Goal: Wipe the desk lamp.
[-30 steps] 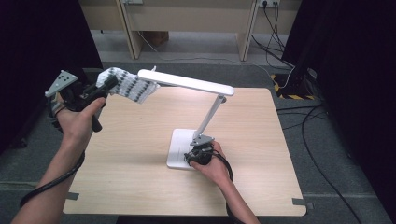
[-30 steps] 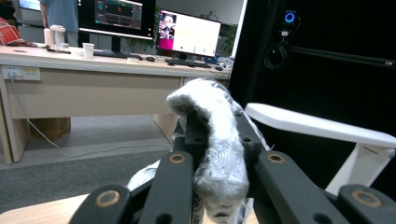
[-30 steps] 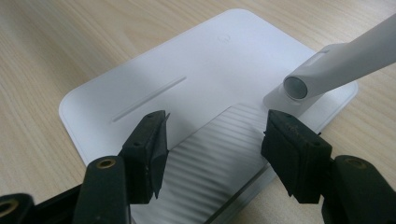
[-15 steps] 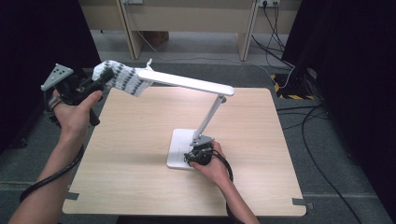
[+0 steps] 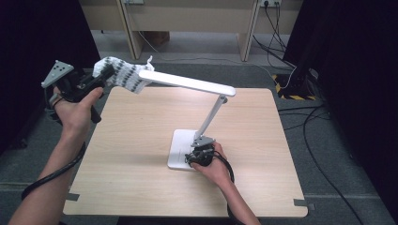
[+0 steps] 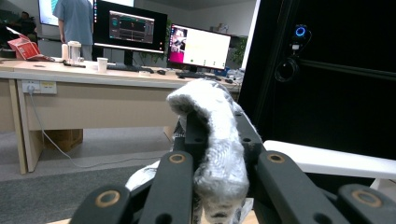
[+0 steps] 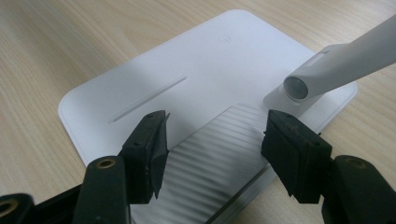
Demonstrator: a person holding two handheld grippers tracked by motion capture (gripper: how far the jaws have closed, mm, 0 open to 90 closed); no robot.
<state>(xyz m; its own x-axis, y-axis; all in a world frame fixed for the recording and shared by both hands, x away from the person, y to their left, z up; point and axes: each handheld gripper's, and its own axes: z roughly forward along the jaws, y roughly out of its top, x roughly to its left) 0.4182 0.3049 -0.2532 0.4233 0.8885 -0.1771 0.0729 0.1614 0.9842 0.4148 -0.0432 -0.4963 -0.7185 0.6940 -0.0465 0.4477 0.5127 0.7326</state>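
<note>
Left gripper (image 5: 101,77): clenched on the cloth (image 5: 123,75), which is held against the lamp (image 5: 187,83) head's far-left end.
Right gripper (image 7: 215,140): jaws spread, resting on the lamp base (image 7: 196,79), mid-table.

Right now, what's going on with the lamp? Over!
Left hand-held gripper shut on grey cloth at lamp head. Right hand-held gripper open over lamp base. Nothing blocking.
</note>
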